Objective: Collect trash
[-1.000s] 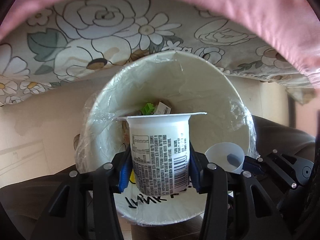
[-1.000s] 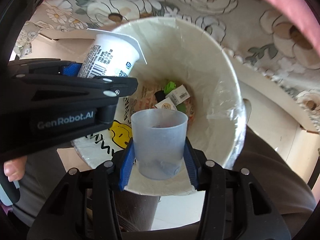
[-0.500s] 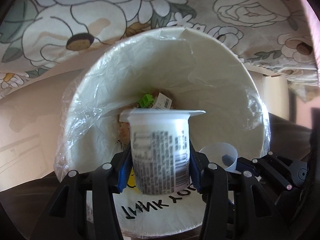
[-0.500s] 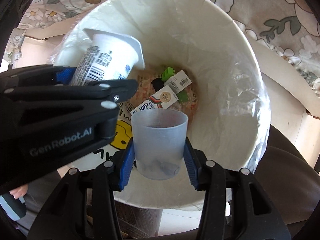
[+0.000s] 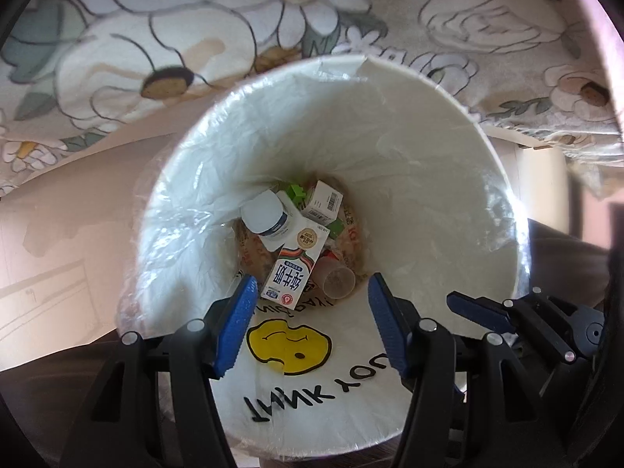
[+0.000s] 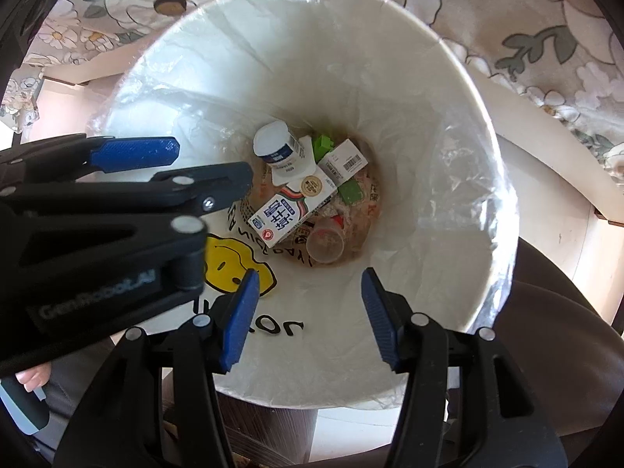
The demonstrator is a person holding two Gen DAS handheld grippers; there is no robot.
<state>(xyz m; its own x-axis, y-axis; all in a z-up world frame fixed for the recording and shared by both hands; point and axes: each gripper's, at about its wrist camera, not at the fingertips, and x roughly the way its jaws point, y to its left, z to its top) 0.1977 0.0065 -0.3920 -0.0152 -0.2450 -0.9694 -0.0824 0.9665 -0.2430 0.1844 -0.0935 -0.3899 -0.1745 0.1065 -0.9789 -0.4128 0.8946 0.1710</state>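
The yogurt cup (image 5: 269,218) and clear plastic cup (image 5: 338,281) lie among cartons at the bottom of the lined white bin (image 5: 448,179), above which the left gripper (image 5: 310,321) and right gripper (image 6: 308,312) hover, jaws opening and empty.

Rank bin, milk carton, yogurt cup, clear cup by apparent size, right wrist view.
1. Bin, fills most of the view.
2. Milk carton.
3. Yogurt cup, though foreshortened, so its place against the carton is unsure.
4. Clear cup, smallest.
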